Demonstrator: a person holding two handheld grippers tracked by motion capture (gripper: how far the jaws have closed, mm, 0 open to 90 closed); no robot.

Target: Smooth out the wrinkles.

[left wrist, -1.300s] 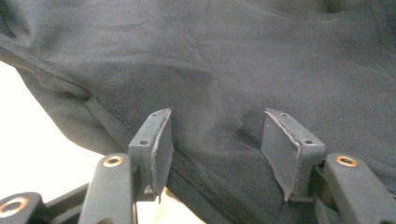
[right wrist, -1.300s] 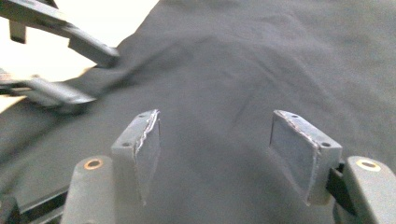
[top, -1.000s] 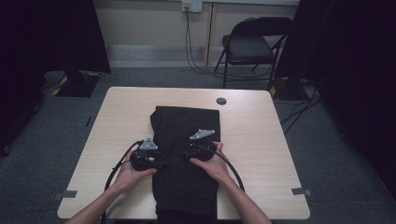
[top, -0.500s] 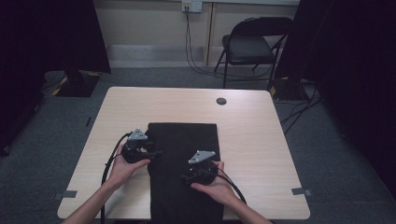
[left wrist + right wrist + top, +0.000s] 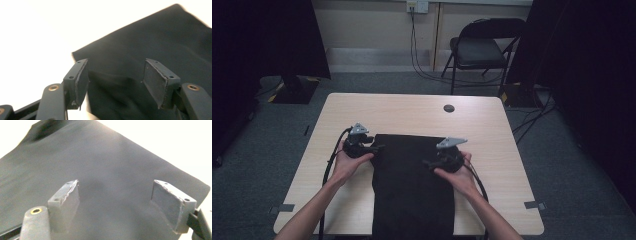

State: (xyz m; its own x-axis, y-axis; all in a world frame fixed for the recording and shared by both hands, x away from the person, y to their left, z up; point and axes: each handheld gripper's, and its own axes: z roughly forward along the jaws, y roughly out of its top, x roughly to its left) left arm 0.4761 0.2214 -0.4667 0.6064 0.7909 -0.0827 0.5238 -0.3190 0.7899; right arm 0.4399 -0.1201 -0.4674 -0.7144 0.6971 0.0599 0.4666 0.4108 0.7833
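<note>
The left gripper (image 5: 373, 148) has just been widening its jaws, which stand apart over the black cloth's (image 5: 412, 185) corner with nothing clamped. The right gripper (image 5: 428, 163), jaws likewise just opened wide, hangs above the cloth, which spreads flat beneath and beyond both pads.

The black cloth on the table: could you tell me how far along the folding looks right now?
Done, by the look of it: the black cloth lies flat on the table with a straight far edge, its near end hanging over the table's front. In hand: nothing; the left gripper and right gripper are open above its far corners, jaws just widened and empty. Left, probably: further folds to shorten it.
</note>
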